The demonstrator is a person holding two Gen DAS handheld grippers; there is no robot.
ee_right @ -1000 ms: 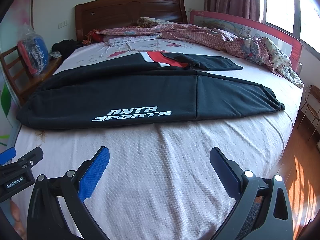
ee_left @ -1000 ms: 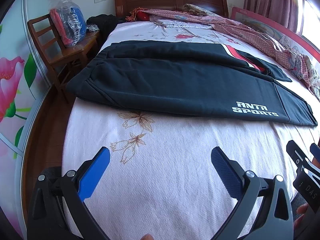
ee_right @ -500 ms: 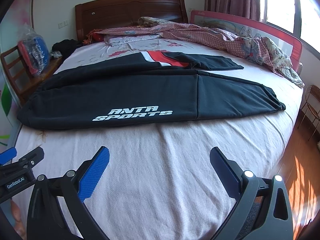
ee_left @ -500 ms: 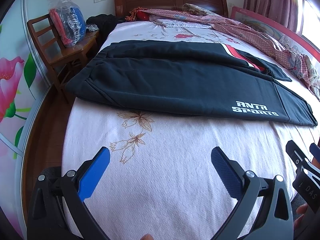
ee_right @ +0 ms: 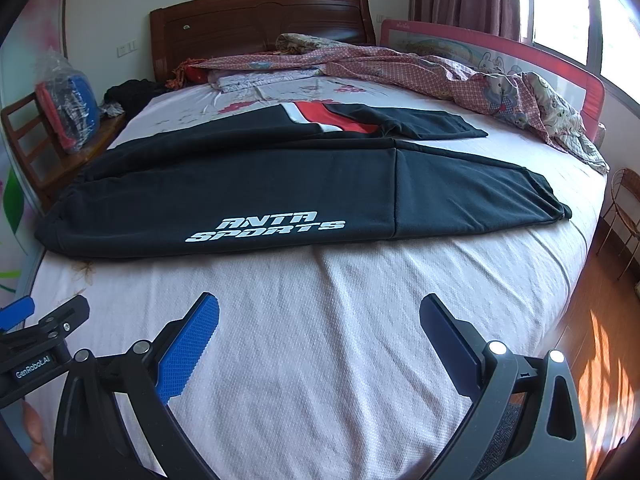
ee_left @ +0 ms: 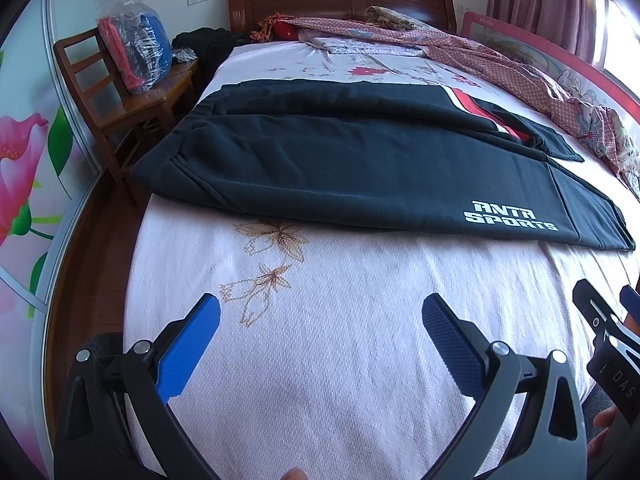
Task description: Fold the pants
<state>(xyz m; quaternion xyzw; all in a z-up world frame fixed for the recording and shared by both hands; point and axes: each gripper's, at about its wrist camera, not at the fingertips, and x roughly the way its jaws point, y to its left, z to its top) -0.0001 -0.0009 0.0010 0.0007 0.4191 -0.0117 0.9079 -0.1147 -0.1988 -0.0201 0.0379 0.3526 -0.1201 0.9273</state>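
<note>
A pair of black fleece track pants with white "ANTA SPORTS" lettering lies spread across the wide bed, which is covered by a pale pink textured sheet with faint brown flower prints. The pants lie crosswise: the waistband sits at the left edge of the mattress, near the wooden chair, and the 2 legs run toward the right side. The near leg lies flat with its cuff close to the right edge; the far leg angles away from it and shows a red and white panel.

The left gripper hovers above the bare sheet in front of the pants, its jaws spread wide with nothing between the blue pads, well apart from the fabric. The right gripper hovers likewise over the sheet further right, jaws released and empty, facing the lettered part of the near leg. Each gripper shows at the edge of the other's view, so they sit side by side.

A crumpled red-checked quilt is piled along the far right of the bed beside a red padded bed rail. A dark wooden headboard stands at the far end. On the chair rests a clear plastic bag of red and blue items
</note>
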